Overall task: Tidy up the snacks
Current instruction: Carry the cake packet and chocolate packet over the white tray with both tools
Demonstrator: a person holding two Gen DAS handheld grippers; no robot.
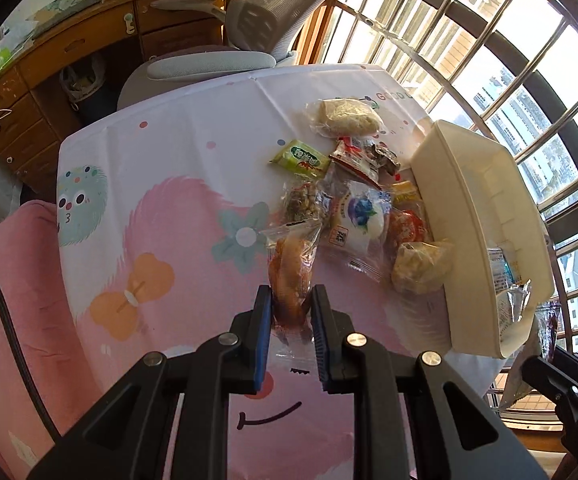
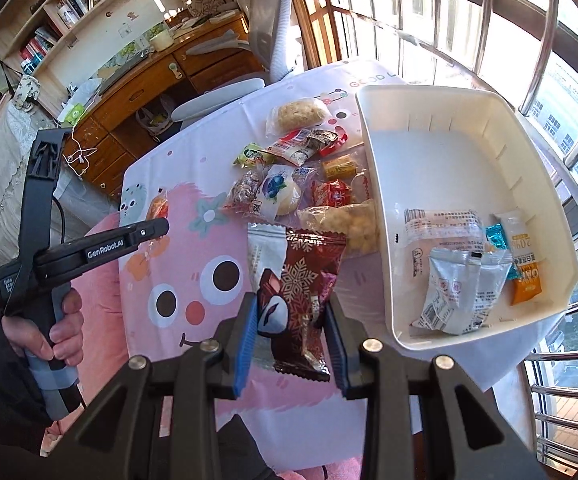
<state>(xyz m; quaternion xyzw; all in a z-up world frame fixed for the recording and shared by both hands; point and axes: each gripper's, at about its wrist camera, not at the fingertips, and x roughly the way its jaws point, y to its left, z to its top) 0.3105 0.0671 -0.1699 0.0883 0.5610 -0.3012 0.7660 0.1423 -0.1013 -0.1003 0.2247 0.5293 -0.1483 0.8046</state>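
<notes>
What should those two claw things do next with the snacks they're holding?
Probably carry both over the white bin and drop them in. The right gripper holds a brown snowflake packet, the left gripper a clear-wrapped orange snack, and the bin already holds several packets.

I can read "GenRobot.AI" in white on the side of the left gripper (image 2: 105,246). On the tablecloth (image 2: 225,280), near the table's far edge, I make out "GOOD L". The snack wrappers' print is too small for me to read.
</notes>
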